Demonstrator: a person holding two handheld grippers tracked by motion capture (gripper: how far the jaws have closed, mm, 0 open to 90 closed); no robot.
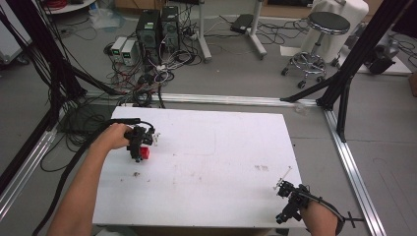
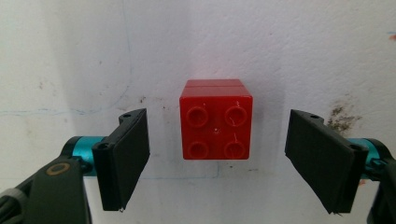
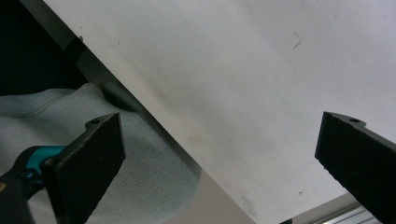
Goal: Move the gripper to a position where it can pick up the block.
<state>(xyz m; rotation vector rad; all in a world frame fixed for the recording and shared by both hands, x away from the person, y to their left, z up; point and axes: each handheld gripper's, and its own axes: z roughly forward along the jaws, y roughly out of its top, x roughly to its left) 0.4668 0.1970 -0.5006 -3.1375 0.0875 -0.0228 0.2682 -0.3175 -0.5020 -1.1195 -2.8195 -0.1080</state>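
Left gripper (image 2: 217, 158): open, jaws on both sides of red brick (image 2: 215, 122), not touching.
Right gripper (image 3: 219, 168): open, empty, well apart at table (image 1: 221, 147) edge.

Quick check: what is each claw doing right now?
Left claw: open, jaws either side of the red brick, not touching it.
Right claw: open, holding nothing.

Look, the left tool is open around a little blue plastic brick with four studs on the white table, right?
Not quite: the brick is red, not blue. The left gripper view shows a small red plastic brick with four round studs sitting on the white table, with the left tool open around it, one black jaw on each side and neither touching it.
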